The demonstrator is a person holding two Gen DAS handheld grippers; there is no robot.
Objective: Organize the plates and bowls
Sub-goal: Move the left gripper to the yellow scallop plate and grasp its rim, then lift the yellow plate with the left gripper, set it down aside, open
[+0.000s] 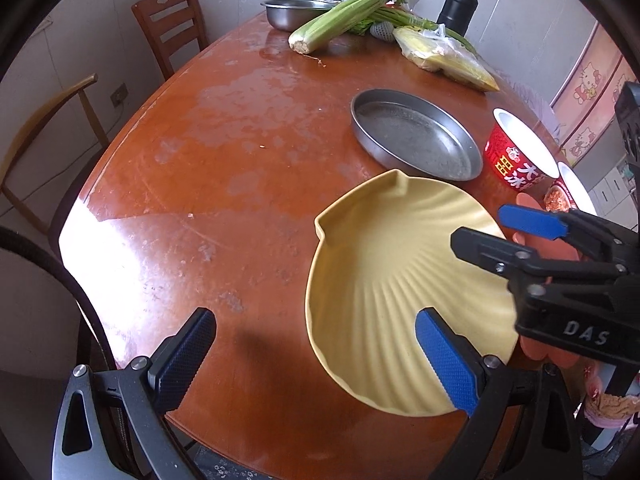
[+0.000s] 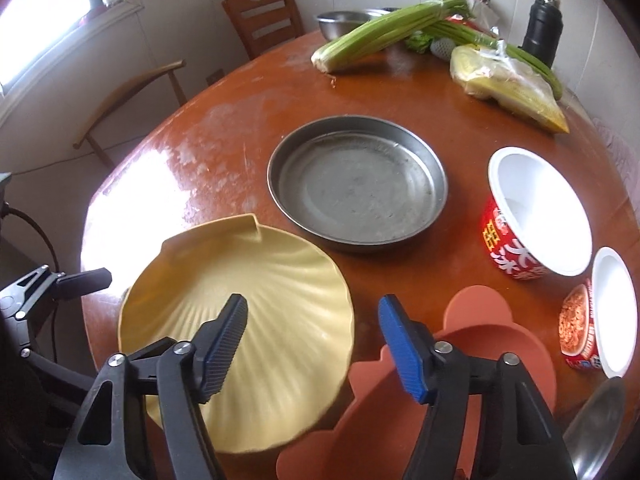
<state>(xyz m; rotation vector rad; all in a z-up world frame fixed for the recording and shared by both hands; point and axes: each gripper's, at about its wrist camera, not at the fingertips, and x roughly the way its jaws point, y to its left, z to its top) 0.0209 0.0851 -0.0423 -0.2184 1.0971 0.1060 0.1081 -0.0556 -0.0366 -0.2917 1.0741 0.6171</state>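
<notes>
A yellow shell-shaped plate [image 1: 392, 276] [image 2: 248, 300] lies at the near edge of the round wooden table [image 1: 240, 160]. My left gripper [image 1: 316, 360] is open wide just above the table; its right finger is over the plate's near rim and its left finger over bare wood. My right gripper [image 2: 312, 344] [image 1: 480, 227] is partly open with the plate's right rim between its jaws, and the pads do not press on it. A salmon-pink bowl [image 2: 492, 356] sits just right of the plate. Behind them are a steel pan [image 2: 356, 192] [image 1: 416, 136] and a red paper bowl [image 2: 536, 216] [image 1: 516, 152].
A small red cup [image 2: 600, 320] stands at the right edge, with a steel rim [image 2: 596, 420] below it. Celery [image 2: 380, 36], bagged corn [image 2: 512, 80], a black flask [image 2: 540, 28] and a steel basin [image 1: 292, 12] crowd the far side. Two chairs [image 1: 172, 28] stand on the left.
</notes>
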